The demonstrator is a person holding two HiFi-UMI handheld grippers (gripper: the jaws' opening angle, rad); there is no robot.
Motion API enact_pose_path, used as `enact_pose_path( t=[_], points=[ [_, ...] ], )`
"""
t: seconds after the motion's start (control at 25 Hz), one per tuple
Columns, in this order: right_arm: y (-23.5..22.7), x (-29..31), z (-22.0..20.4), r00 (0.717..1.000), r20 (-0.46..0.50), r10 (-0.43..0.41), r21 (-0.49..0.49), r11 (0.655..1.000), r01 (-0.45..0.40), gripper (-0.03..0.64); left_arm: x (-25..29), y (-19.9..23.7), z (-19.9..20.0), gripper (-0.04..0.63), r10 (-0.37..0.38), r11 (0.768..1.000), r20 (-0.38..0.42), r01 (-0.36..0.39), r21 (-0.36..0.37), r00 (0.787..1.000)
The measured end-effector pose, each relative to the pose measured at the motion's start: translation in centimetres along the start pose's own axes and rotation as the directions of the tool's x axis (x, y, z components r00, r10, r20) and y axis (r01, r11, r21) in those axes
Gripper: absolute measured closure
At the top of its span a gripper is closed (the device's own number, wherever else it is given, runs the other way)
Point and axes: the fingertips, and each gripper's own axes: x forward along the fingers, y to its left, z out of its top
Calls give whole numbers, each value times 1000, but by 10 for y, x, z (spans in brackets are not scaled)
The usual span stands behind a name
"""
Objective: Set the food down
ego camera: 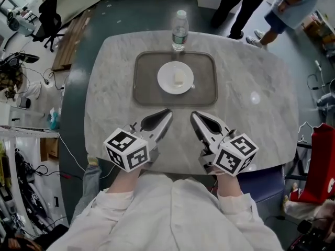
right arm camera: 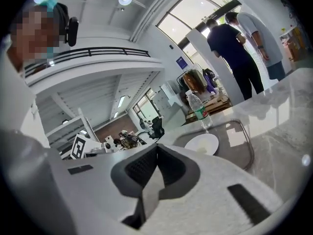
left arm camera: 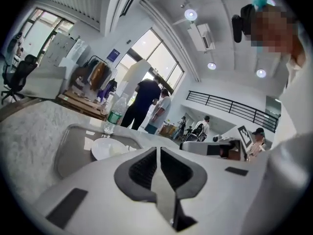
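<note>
the food (ego camera: 179, 78) sits on the plate (ego camera: 166, 83) in the tray (ego camera: 144, 90). the left gripper (ego camera: 167, 112) and right gripper (ego camera: 193, 114) are pressed shut, holding nothing, just in front of the tray. best to move away slowly, so the tray doesn't get bumped.

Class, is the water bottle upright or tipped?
Upright: the water bottle stands on its base, cap on top, beyond the tray.

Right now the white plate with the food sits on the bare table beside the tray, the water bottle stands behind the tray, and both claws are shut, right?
No. The head view shows the plate with the food inside the tray, not on the bare table. The rest holds: the water bottle stands behind the tray, and the left claw and right claw are shut.
</note>
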Motion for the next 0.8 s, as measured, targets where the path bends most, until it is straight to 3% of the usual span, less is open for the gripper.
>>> enact_pose_path(
  t=[0.28,0.44,0.8],
  points=[
    [32,-38,4,999,38,23,-64,998,-21,614,-36,-47,2,568,-70,997,62,68,42,996],
    [41,-54,-14,1000,18,11,-89,996,-10,614,-45,-70,-18,571,-88,994,29,86,71,996],
    [57,-67,-37,1000,-7,5,-113,994,-6,614,-61,-85,-49,571,-73,997,-27,73,22,997]
  ],
)
